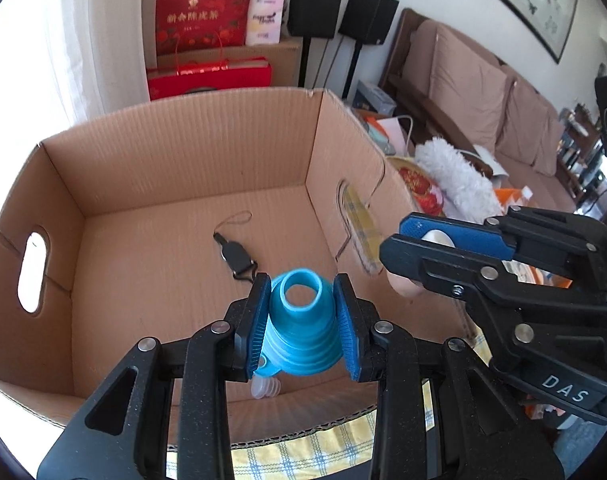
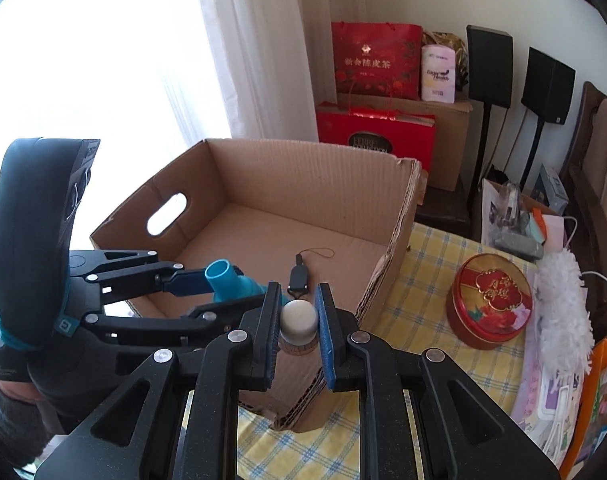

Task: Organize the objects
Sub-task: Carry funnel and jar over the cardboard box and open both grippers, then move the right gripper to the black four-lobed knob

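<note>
Clamped in my left hand-held gripper (image 1: 302, 320), the blue collapsible silicone funnel (image 1: 299, 320) is hanging over the open cardboard box (image 1: 191, 148); my right hand-held gripper (image 2: 299, 320) is pinching a cream round-knobbed stopper (image 2: 299, 318) above the box's near edge, risking dropping it onto the surface.

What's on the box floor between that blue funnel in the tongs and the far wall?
In the left wrist view, only a small black gadget with a cord loop lies on the cardboard box floor beyond the blue funnel; the rest is bare.

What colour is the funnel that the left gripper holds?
The funnel is light blue; it shows best in the left wrist view.
</note>
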The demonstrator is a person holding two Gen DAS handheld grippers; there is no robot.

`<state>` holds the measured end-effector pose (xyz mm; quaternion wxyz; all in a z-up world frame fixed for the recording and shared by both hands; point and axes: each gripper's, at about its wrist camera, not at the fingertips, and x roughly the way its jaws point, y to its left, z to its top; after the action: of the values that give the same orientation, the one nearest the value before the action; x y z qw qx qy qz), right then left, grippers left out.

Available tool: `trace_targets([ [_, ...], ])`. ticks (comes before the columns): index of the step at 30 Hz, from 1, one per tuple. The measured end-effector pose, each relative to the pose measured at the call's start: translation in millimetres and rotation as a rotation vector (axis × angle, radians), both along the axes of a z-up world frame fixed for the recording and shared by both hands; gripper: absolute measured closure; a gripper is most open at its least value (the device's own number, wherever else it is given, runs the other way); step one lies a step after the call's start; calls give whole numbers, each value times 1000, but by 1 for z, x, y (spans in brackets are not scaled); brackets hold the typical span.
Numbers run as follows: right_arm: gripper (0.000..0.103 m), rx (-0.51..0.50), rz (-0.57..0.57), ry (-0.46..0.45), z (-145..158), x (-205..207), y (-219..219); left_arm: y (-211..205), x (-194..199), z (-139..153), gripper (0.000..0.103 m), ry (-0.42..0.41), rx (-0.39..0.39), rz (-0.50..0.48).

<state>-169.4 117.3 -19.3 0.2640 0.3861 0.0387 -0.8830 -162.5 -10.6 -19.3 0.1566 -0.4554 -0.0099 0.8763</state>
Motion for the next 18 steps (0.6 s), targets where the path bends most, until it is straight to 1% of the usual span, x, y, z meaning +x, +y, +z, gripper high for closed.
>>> trace_targets([
  [1,86,4,-2,-3,-2,0,0,-1,-1,-2,73,-5,3,3],
  [3,84,6,-9,-7,-4,-1,1,-3,-1,-4,64,-17,16,11],
  [6,83,3,-24,-5,-4,-1,6,-6,-1,-2,55,-18,37,20],
  [10,79,-11,-35,14,3,4,13,-8,-1,4,44,-16,77,29],
  [12,72,-10,-46,31,7,7,16,-10,0,9,37,-7,95,35],
  [13,69,-13,-53,40,11,9,20,-11,1,12,36,3,104,39],
  [15,60,-21,-65,51,16,12,25,-11,4,17,35,16,115,41],
  [16,58,-24,-73,58,19,14,29,-11,5,19,35,20,116,42],
  [18,51,-27,-86,72,25,18,36,-9,7,23,34,30,113,41],
])
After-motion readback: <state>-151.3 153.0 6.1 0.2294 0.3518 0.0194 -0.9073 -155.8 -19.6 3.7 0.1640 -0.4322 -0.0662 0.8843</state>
